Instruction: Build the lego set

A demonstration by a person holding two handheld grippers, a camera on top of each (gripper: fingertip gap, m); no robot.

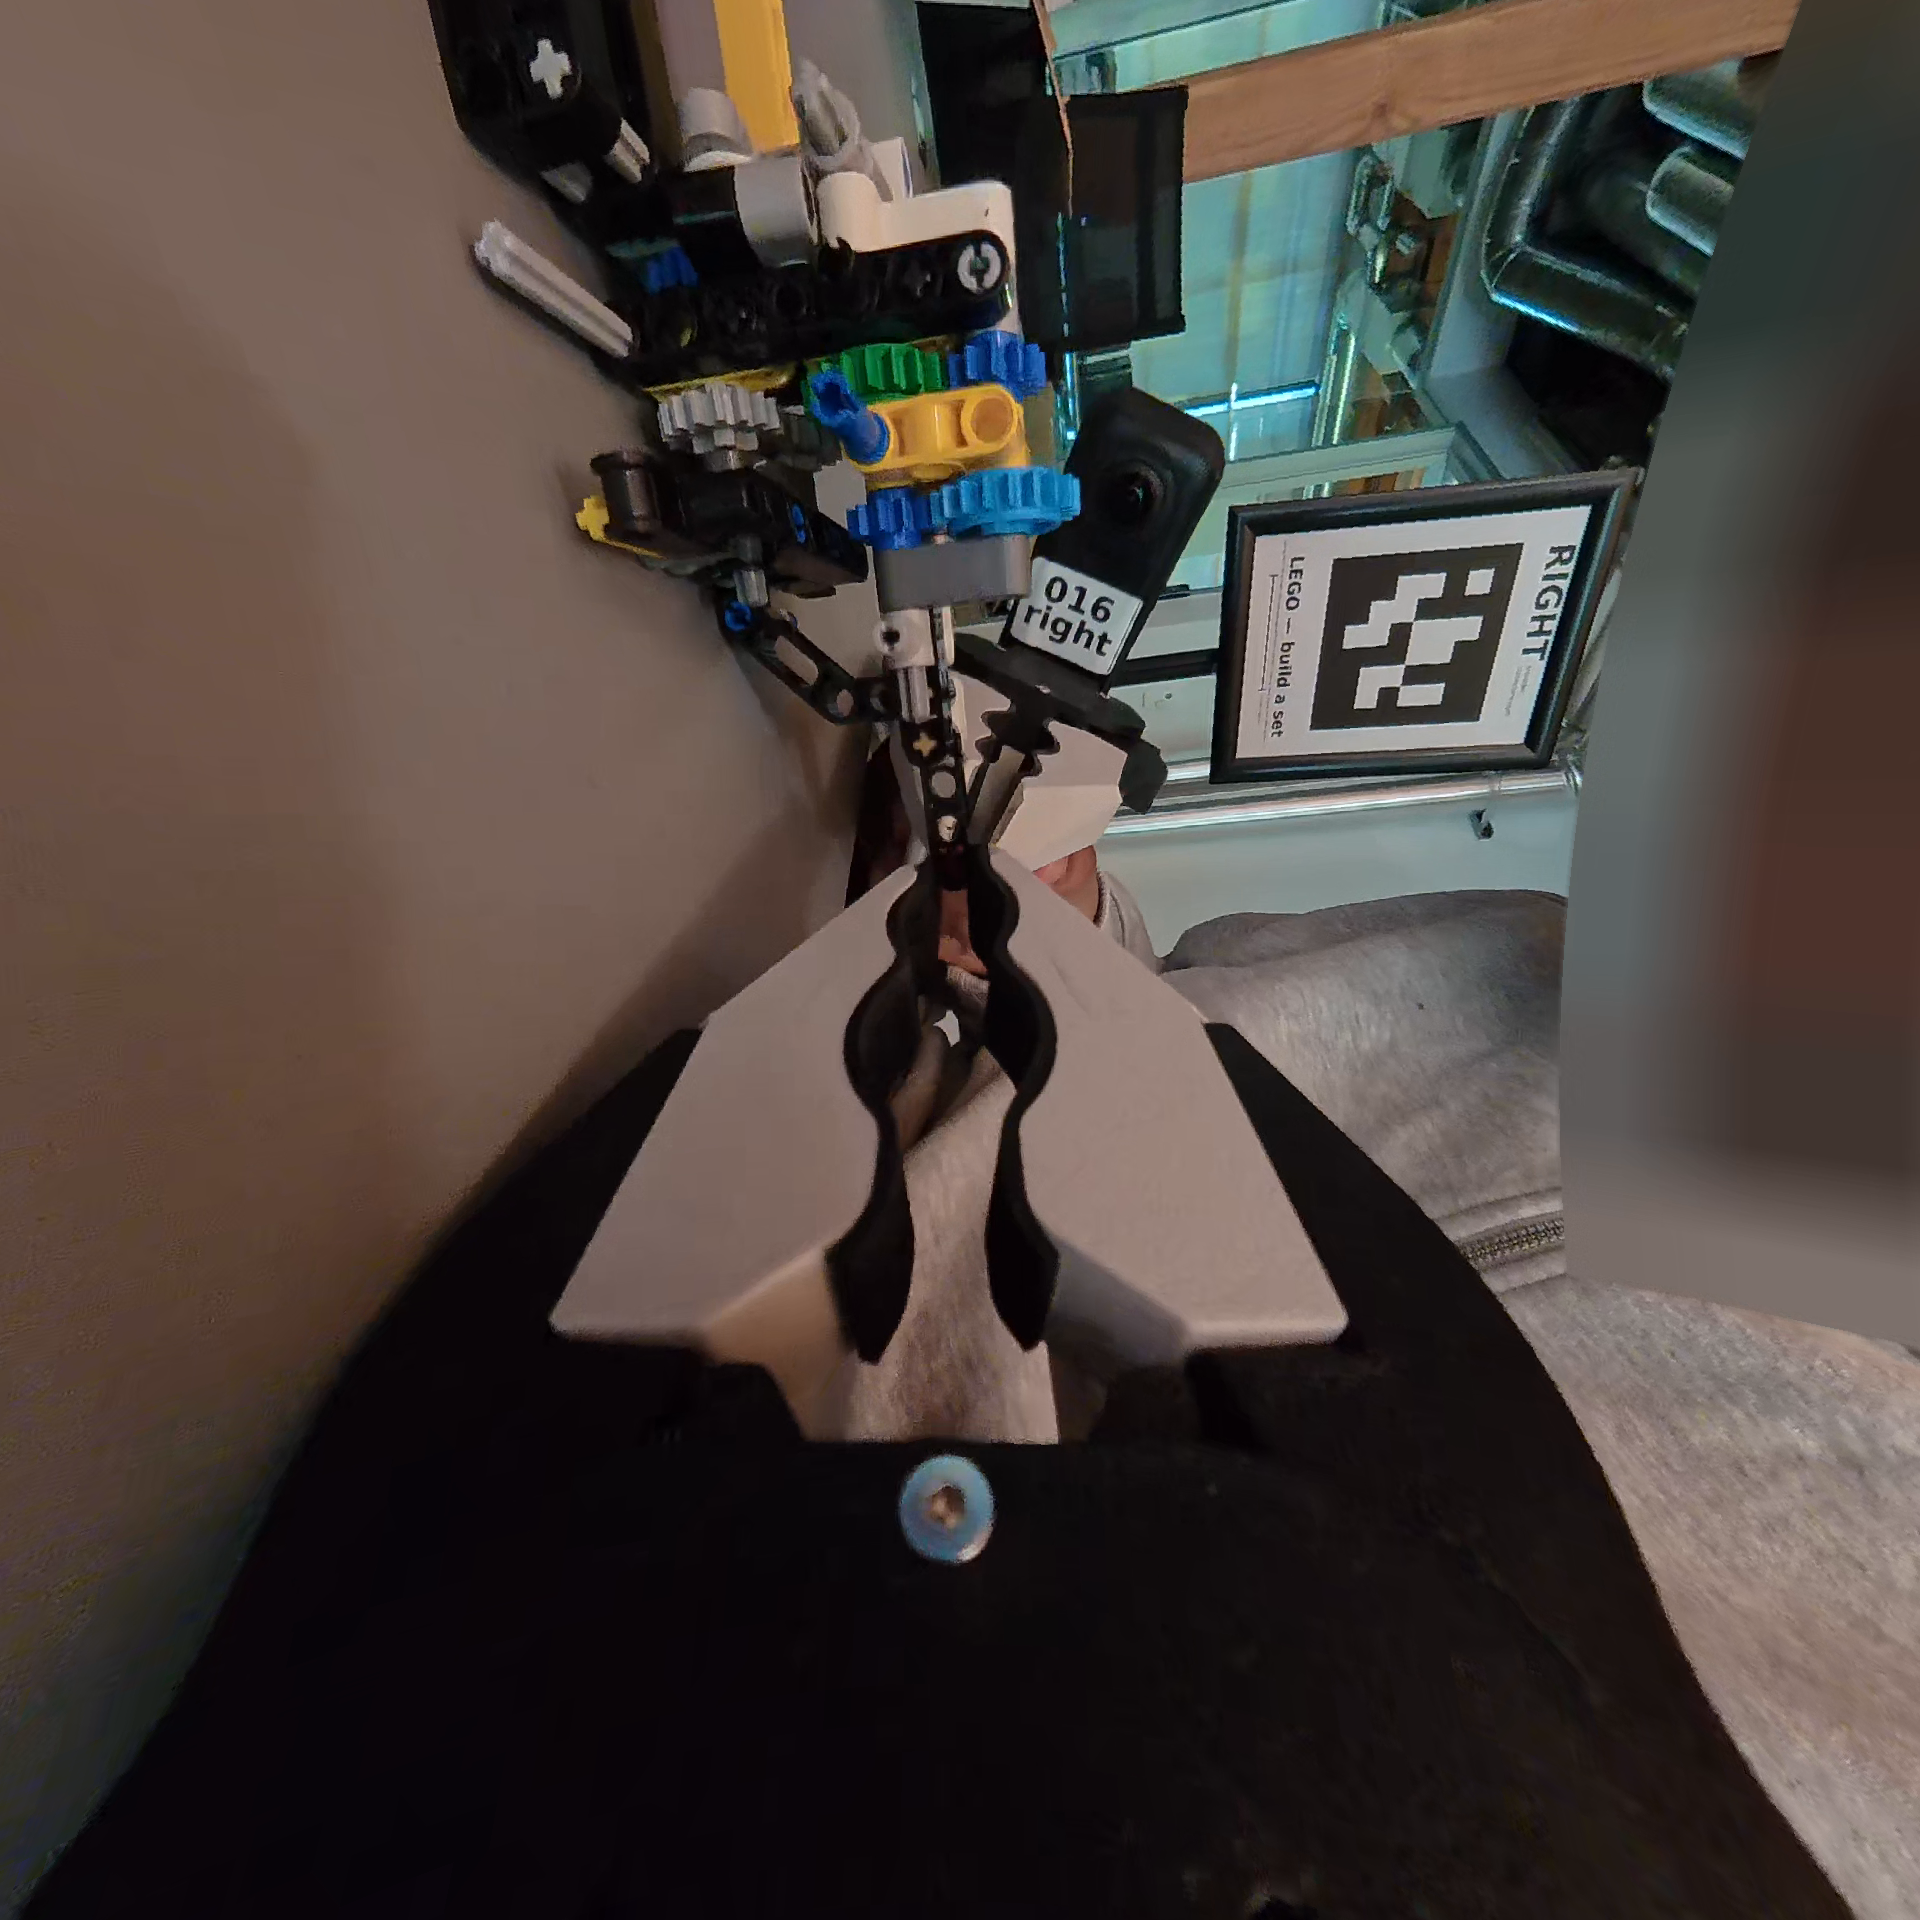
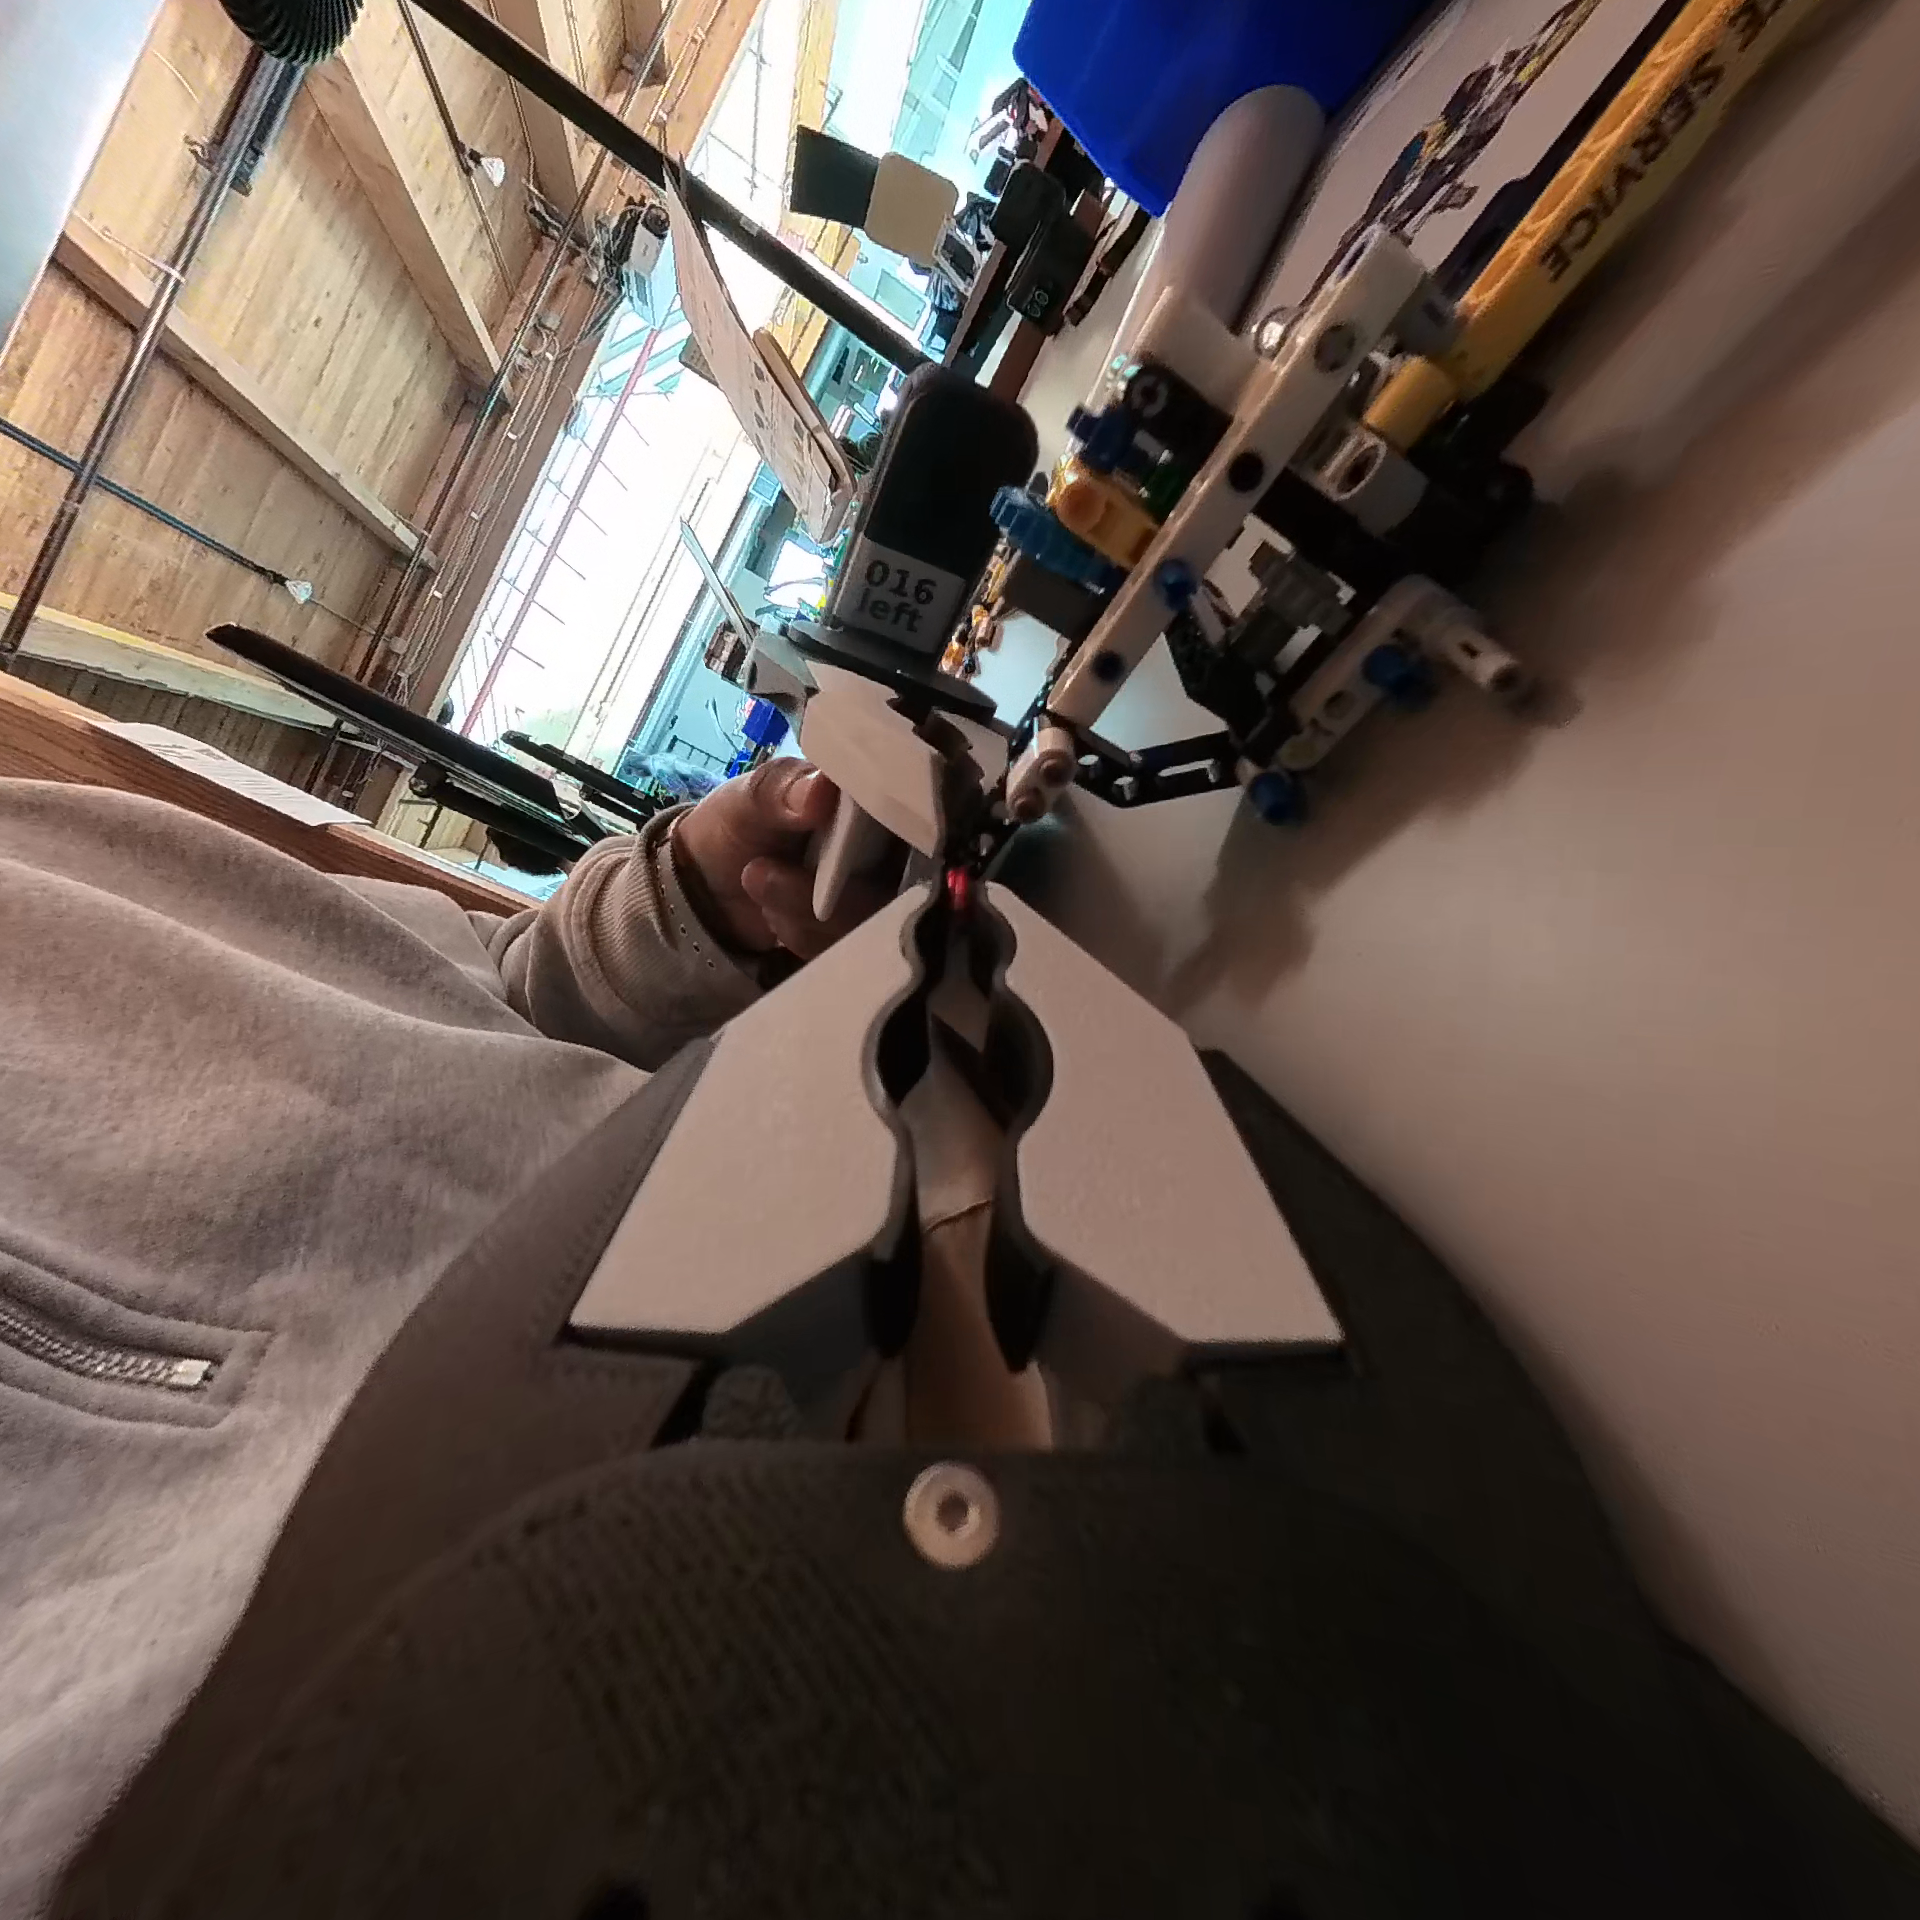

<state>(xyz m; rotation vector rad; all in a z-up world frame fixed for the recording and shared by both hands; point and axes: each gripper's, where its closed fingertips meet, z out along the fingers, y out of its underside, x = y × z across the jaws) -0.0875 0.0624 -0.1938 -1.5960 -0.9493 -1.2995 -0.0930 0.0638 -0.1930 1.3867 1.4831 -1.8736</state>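
Note:
A Lego Technic model [image 1: 883,416] with blue, green and grey gears and a yellow connector stands on the pale table [image 1: 260,727]. It also shows in the right wrist view [image 2: 1247,540]. A thin black beam [image 1: 935,764] reaches from the model toward me. My left gripper [image 1: 951,873] is shut on the near end of this beam. My right gripper [image 2: 956,896] is shut on a small red piece [image 2: 956,885] at the same end of the beam [image 2: 1153,774]. The two grippers' tips meet there: the right gripper [image 1: 1003,795] shows in the left view and the left gripper [image 2: 914,800] in the right view.
A framed black-and-white marker sign [image 1: 1413,623] stands behind the model. A yellow box [image 2: 1621,187], a printed booklet [image 2: 1455,166] and a blue bin [image 2: 1195,73] lie beyond it. A person's grey sleeve [image 2: 582,966] and hand [image 2: 769,842] are close by. My two grippers' fingertips are within a few centimetres of each other.

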